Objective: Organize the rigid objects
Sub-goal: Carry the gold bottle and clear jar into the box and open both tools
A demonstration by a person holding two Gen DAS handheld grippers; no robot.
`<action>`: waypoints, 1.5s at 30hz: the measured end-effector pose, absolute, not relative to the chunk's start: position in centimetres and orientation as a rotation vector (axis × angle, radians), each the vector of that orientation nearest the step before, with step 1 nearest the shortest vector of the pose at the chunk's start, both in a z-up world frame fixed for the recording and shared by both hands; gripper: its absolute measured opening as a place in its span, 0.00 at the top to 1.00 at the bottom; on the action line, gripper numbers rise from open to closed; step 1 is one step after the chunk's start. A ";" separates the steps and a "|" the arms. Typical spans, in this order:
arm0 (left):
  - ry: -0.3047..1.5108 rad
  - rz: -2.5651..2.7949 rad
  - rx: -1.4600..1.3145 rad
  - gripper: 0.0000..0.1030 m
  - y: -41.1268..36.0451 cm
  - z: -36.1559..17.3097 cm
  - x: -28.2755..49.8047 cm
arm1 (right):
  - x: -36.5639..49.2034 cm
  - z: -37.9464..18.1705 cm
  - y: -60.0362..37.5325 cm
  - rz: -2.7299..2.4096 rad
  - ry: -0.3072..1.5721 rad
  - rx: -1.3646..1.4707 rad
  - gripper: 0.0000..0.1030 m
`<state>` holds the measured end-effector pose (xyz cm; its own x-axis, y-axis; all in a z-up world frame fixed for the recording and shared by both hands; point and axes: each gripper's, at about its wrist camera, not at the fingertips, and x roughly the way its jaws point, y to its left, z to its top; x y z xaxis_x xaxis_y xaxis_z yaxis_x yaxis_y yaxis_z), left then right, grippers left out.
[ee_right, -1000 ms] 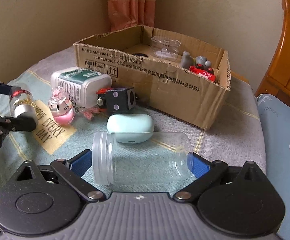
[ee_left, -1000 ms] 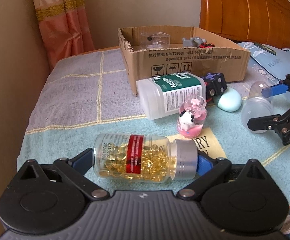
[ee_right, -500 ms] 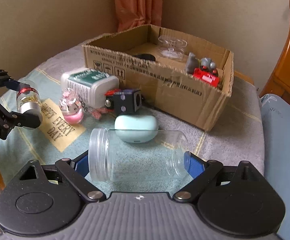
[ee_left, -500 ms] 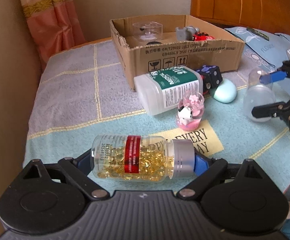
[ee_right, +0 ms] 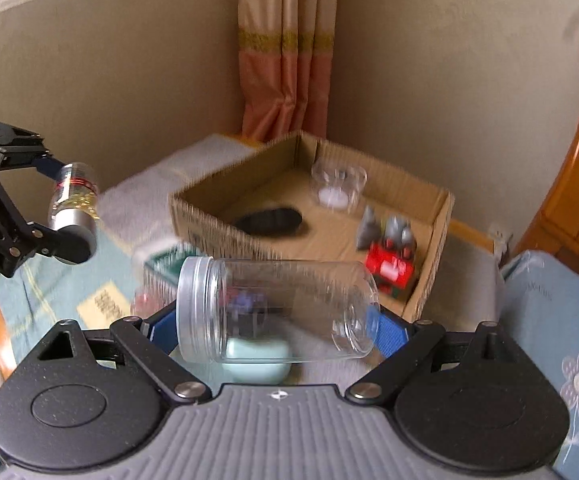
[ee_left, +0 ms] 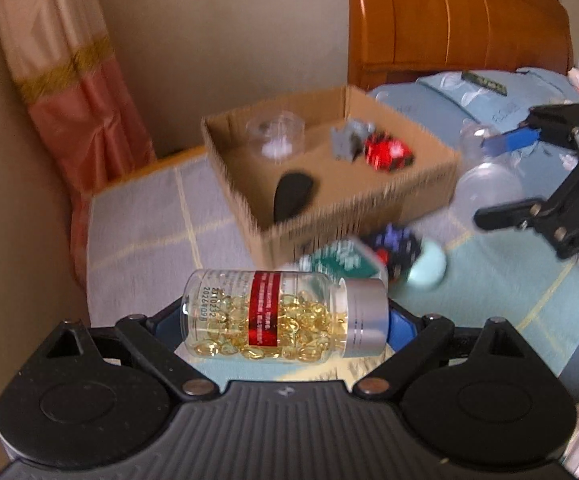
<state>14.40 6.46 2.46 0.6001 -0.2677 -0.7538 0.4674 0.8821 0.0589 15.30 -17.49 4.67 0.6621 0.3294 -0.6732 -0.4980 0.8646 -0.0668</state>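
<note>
Here we see both tongs lifted above the tabletop [ee_left: 137, 216], each loaded; the left tongs [ee_left: 287, 320] are clamped end to end on a clear capsule bottle [ee_left: 285, 316] with a silver cap and red label, lying crosswise; the right tongs [ee_right: 277, 326] grip an empty clear plastic jar [ee_right: 277, 312] the same way, mouth to our left; beyond them sits the open cardboard box [ee_right: 193, 220], holding a small clear cup [ee_right: 339, 186], a black oval thing [ee_right: 269, 220] and a red toy [ee_right: 389, 266]; a mint case [ee_right: 257, 360] lies below the jar.
</note>
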 end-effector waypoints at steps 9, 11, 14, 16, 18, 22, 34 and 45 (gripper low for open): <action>0.759 -0.437 0.250 0.09 3.9 6.0 19.9 | 20.2 6.7 -16.1 0.426 0.656 -0.216 0.07; 0.758 -0.428 0.240 0.09 3.3 6.1 21.1 | 21.3 6.7 -15.8 0.396 0.650 -0.207 0.07; 0.758 -0.423 0.241 0.09 2.5 6.0 22.4 | 22.6 5.9 -15.6 0.367 0.664 -0.195 0.04; 0.759 -0.422 0.238 0.09 2.1 5.8 23.1 | 22.4 5.4 -15.8 0.355 0.676 -0.183 0.00; 0.762 -0.415 0.228 0.09 2.0 5.7 23.8 | 22.0 5.1 -16.2 0.356 0.684 -0.157 0.00; 0.782 -0.419 0.217 0.09 1.2 5.1 25.0 | 20.8 4.6 -17.4 0.304 0.696 -0.105 0.00; 0.780 -0.355 0.238 0.07 -1.2 4.4 29.5 | 17.7 3.0 -20.4 0.167 0.743 0.052 0.00; 0.737 -0.353 0.222 0.02 -0.6 4.9 27.0 | 17.0 1.4 -19.3 0.145 0.798 -0.051 0.00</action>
